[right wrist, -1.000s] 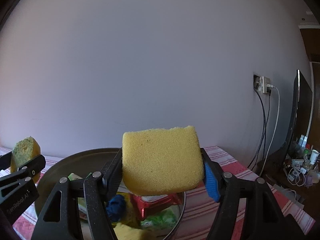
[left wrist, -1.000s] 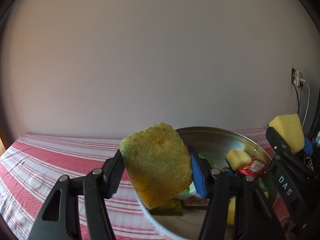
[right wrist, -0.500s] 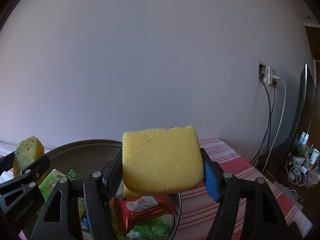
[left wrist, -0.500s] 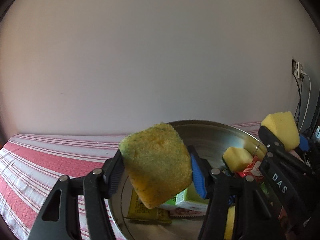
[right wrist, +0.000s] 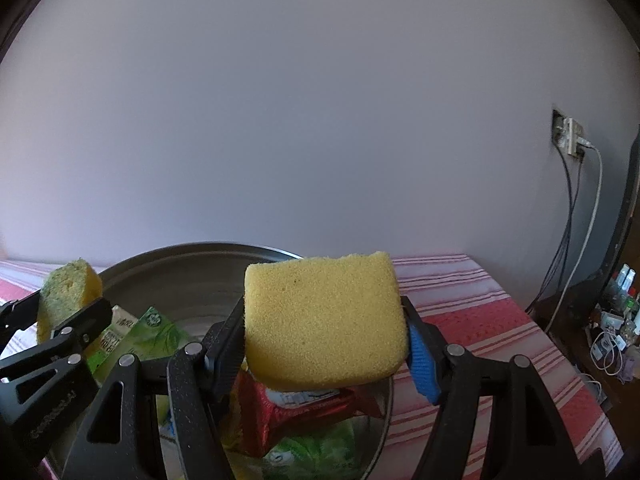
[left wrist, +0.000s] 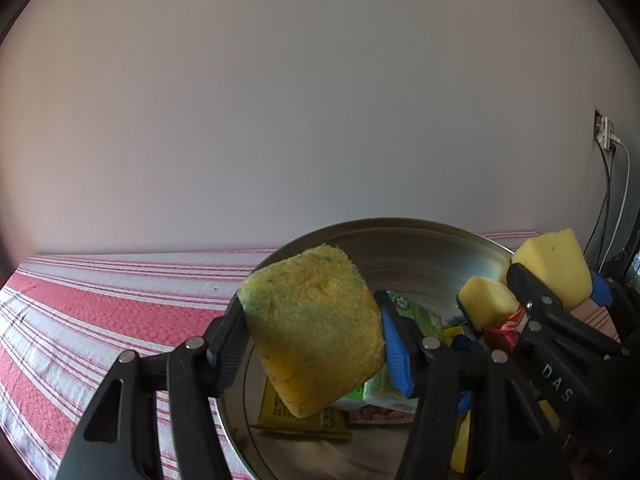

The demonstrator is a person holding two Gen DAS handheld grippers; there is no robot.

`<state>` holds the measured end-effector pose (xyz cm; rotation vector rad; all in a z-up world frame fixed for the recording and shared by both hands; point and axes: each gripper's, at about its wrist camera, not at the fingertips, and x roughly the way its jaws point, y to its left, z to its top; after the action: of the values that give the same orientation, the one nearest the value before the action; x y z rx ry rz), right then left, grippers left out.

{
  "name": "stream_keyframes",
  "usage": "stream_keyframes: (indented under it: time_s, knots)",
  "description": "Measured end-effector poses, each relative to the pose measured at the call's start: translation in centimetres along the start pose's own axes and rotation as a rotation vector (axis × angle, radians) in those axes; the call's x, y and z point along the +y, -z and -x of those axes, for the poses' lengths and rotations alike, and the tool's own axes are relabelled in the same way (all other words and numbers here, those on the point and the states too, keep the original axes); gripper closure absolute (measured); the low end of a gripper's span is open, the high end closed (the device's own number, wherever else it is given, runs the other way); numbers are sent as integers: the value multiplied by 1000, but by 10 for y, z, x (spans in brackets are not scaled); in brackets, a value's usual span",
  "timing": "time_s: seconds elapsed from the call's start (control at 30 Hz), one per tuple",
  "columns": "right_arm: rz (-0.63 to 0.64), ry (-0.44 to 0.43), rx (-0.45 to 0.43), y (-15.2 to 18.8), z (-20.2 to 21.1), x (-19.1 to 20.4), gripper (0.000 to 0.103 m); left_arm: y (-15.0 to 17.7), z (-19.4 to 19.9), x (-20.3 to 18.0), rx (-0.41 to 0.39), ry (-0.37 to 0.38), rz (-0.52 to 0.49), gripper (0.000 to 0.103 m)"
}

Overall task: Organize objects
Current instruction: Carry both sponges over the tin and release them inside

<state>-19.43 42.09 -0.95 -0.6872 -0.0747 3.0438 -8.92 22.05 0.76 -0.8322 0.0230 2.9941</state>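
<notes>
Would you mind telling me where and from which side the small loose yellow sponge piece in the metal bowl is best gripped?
Grip the small yellow sponge piece across its upper half, coming from above: it sits propped on the red packet near the metal bowl wall, top face exposed, its lower sides crowded by packets. Both grippers already hold sponges, so one must probably free up first.

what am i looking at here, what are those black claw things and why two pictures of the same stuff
No robot here: a person holds a pair of black tongs in each hand, with a wide-angle camera on each looking along the fingers. One picture comes from the left tongs, clamped on a green-flecked yellow sponge. The other comes from the right tongs, clamped on a plain yellow sponge. Each view also catches the other pair at its edge. Below them a round metal bowl, holding snack packets and another sponge piece, sits on a red-and-white striped cloth.
</notes>
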Motion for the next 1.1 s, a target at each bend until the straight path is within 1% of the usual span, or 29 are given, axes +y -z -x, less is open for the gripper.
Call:
stream_keyframes:
  time_s: [0.13,0.2,0.33,0.4,0.5,0.6,0.63,0.87,1.0,1.1]
  knots:
    - [14,-30,25,-2,-3,0,32,0,-10,-10,8,-7,-6,45]
    - [19,-39,31,4,7,19,32,1,-12,-17,11,-8,-14,45]
    - [29,-54,44,7,9,24,32,1,-16,-22,16,-12,-18,45]
    - [38,-64,55,5,4,20,32,2,-19,-25,24,-16,-14,45]
    - [60,-71,62,9,5,31,32,3,-21,-30,30,-21,-14,45]
    - [76,-79,65,11,7,31,32,3,-22,-34,32,-20,-18,45]
    - [80,-81,66,11,7,32,32,2,-30,-38,34,-19,-18,45]
    - [78,-102,82,12,1,32,31,5,-28,-31,47,-27,-10,45]
    - [96,-100,80,12,-2,34,31,9,-31,-40,46,-39,-23,46]
    - [94,-107,86,14,-4,36,31,9,-33,-42,59,-34,-7,45]
